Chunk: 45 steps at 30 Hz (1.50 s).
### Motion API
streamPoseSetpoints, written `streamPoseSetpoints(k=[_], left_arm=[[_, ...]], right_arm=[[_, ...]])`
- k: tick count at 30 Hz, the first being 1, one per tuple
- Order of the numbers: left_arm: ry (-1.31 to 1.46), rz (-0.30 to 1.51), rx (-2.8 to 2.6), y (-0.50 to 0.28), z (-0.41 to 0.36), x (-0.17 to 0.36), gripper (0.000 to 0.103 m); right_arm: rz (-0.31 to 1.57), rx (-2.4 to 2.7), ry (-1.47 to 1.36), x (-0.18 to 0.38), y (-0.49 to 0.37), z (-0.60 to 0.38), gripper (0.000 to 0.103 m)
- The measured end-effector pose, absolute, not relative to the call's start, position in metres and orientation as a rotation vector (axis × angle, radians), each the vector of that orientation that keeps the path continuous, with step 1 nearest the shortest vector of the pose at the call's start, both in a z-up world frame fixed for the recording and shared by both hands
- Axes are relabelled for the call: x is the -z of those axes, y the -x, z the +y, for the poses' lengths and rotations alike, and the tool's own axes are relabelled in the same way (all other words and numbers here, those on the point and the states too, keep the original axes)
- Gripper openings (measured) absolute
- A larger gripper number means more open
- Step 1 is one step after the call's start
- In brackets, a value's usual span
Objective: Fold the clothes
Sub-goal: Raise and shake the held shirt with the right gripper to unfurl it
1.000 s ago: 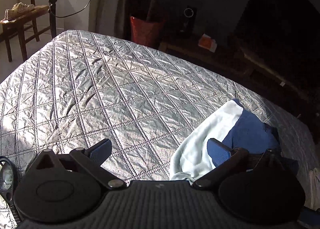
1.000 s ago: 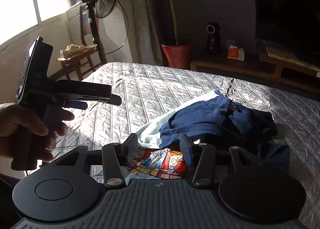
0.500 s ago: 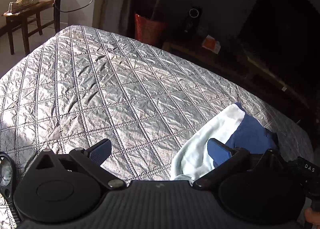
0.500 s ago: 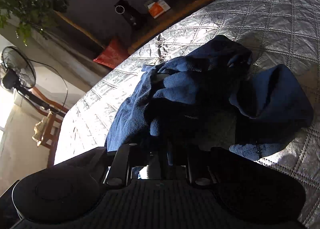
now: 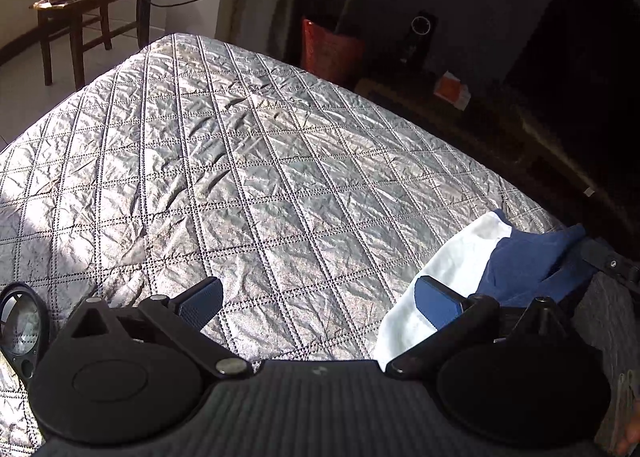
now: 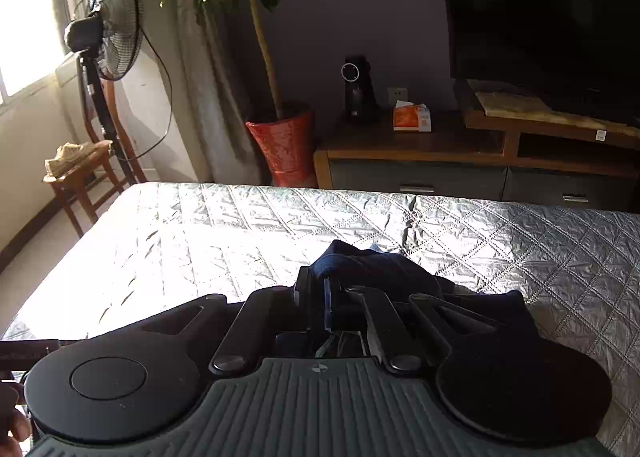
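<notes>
L wrist: left gripper [image 5: 316, 299] spread wide, empty, over quilted bedspread [image 5: 248, 177]; white garment [image 5: 452, 277] w/ navy garment [image 5: 532, 269] bunched at bedspread's right edge. R wrist: right gripper [image 6: 328, 297] clamped on navy garment, crumpled, lifted above bedspread. No neat fold visible; folding apparently left.

My dark blue garment [image 6: 372, 269] is bunched into a rumpled heap, its top fold pinched between the closed fingers of my right gripper [image 6: 326, 297] and lifted off the silver quilted bed cover [image 6: 200, 241], with the rest draping down to the right over the cover in shadow. From my left side I see the same blue cloth [image 5: 532, 261] lying crumpled near the bed's right edge, partly over a pale, almost white garment [image 5: 452, 277] that lies flat on the cover and stretches toward me.
</notes>
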<state>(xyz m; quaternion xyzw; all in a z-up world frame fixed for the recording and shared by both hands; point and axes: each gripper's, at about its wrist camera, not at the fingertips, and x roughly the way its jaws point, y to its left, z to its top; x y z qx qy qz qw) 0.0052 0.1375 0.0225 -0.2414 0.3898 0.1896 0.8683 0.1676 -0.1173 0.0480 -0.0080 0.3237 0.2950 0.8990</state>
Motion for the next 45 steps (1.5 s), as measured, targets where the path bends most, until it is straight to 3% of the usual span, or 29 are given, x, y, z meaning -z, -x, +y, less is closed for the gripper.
streamPoseSetpoints(k=[5,7,8,9,10,12,13,15,17,20,23,26,30,32,35,41,42,43,44,45], left_arm=[[0.513,0.824,-0.419,-0.003,0.141,-0.023,0.102],[0.525,0.83,-0.446,-0.001,0.145,-0.021,0.102],[0.532,0.833,-0.46,0.0,0.146,-0.021,0.102],[0.539,0.836,-0.474,0.001,0.148,-0.02,0.102],[0.546,0.838,-0.488,0.002,0.15,-0.019,0.102],[0.559,0.844,-0.516,0.004,0.153,-0.018,0.102],[0.56,0.846,-0.528,0.005,0.155,-0.018,0.102],[0.56,0.843,-0.542,0.007,0.157,-0.019,0.102],[0.561,0.846,-0.539,0.008,0.157,-0.019,0.102],[0.561,0.85,-0.534,0.008,0.158,-0.018,0.102],[0.564,0.854,-0.526,0.006,0.156,-0.018,0.102],[0.545,0.855,-0.518,0.003,0.149,-0.017,0.102],[0.536,0.864,-0.516,0.0,0.145,-0.015,0.102],[0.535,0.866,-0.515,-0.002,0.144,-0.014,0.102],[0.536,0.863,-0.511,-0.002,0.143,-0.015,0.102],[0.543,0.875,-0.51,-0.003,0.144,-0.012,0.102],[0.541,0.877,-0.51,-0.003,0.144,-0.012,0.102],[0.539,0.879,-0.51,-0.004,0.144,-0.012,0.102],[0.536,0.883,-0.508,-0.004,0.144,-0.011,0.102],[0.53,0.888,-0.504,-0.004,0.143,-0.011,0.102]], right_arm=[[0.5,-0.769,0.183,-0.066,-0.154,-0.053,0.008],[0.402,-0.994,0.226,-0.081,-0.134,-0.023,0.024],[0.38,-1.059,0.261,-0.085,-0.126,-0.012,0.058],[0.378,-1.091,0.305,-0.086,-0.12,-0.004,0.084],[0.402,-1.079,0.301,-0.085,-0.122,-0.005,0.082],[0.484,-0.992,0.225,-0.078,-0.136,-0.019,0.063],[0.523,-0.926,0.163,-0.074,-0.146,-0.034,0.062],[0.595,-0.761,0.008,-0.064,-0.169,-0.074,0.066],[0.719,-0.624,-0.105,-0.044,-0.188,-0.113,0.076],[0.896,-0.457,-0.225,-0.013,-0.212,-0.161,0.076],[0.944,-0.519,-0.255,0.007,-0.205,-0.155,0.076],[0.971,-0.68,-0.221,0.009,-0.198,-0.117,0.077],[0.931,-0.695,0.067,0.009,-0.183,-0.064,0.077],[0.891,-0.622,-0.012,0.009,-0.189,-0.07,0.072],[0.856,-0.539,-0.095,0.016,-0.199,-0.083,0.076],[0.828,-0.646,0.213,0.042,-0.201,-0.052,0.074],[0.82,-0.635,0.24,0.045,-0.202,-0.048,0.071],[0.817,-0.618,0.26,0.047,-0.202,-0.048,0.06],[0.819,-0.605,0.275,0.049,-0.202,-0.048,0.007],[0.815,-0.602,0.261,0.048,-0.201,-0.051,0.0]])
